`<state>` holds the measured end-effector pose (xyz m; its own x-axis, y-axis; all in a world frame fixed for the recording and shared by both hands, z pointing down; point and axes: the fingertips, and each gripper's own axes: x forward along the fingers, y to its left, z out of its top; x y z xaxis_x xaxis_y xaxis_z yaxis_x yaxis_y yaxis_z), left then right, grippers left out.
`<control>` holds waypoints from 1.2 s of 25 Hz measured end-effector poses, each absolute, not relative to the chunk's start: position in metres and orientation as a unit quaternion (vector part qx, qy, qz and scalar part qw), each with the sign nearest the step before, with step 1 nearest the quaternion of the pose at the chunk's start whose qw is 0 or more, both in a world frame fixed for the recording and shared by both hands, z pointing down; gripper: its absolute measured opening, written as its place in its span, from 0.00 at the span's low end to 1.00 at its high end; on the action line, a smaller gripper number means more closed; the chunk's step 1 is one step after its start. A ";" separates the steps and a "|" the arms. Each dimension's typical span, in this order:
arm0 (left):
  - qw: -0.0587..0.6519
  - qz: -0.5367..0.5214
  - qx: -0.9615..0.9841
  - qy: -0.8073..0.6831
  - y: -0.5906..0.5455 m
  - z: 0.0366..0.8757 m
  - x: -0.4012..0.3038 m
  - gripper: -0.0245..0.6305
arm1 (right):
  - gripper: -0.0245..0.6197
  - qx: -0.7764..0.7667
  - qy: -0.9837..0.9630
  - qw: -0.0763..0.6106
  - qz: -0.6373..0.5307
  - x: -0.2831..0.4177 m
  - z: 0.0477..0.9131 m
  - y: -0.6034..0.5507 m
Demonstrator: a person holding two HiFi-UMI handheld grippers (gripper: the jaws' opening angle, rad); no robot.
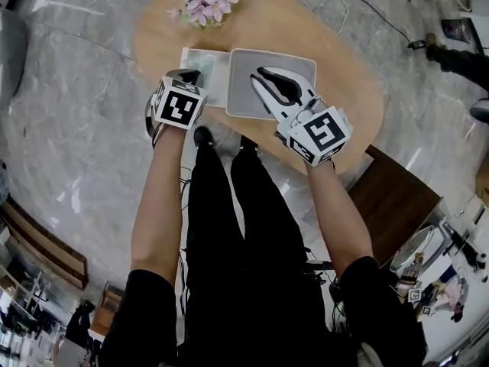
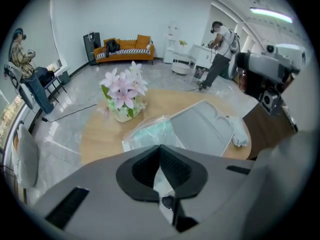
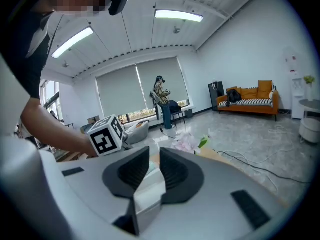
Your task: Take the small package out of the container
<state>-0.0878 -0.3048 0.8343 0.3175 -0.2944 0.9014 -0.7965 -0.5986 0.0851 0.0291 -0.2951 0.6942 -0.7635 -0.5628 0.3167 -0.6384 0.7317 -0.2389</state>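
Observation:
A clear plastic bag with pale green contents lies on the wooden table, left of a grey tray. My left gripper rests at the bag's near edge. In the left gripper view its jaws are shut, with a strip of the bag's film pinched between the pads. My right gripper hovers over the tray. In the right gripper view it is shut on a small white package that fills the gap between the pads.
A pot of pink flowers stands at the table's far edge. A white crumpled cloth lies at the tray's right end. A brown stool sits to the right of the table. A person stands far off in the room.

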 end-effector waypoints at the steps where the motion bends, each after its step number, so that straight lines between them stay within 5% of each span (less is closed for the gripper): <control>1: 0.265 0.455 0.770 -0.361 -0.306 0.816 -0.089 0.06 | 0.15 0.327 -0.924 0.108 0.164 0.028 0.680 -0.295; 20: 0.092 0.199 0.866 -0.450 -0.306 0.425 -0.118 0.06 | 0.10 0.327 -0.945 0.019 -0.006 0.011 0.364 -0.275; 30: 0.042 0.051 0.896 -0.439 -0.243 0.299 -0.134 0.06 | 0.07 0.304 -0.951 -0.033 -0.036 0.013 0.262 -0.224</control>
<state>-0.1344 -0.2425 0.2991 0.6098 -0.7823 0.1272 -0.7907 -0.6114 0.0305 0.0129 -0.2245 0.2622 -0.8126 -0.5768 -0.0838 -0.5814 0.8122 0.0480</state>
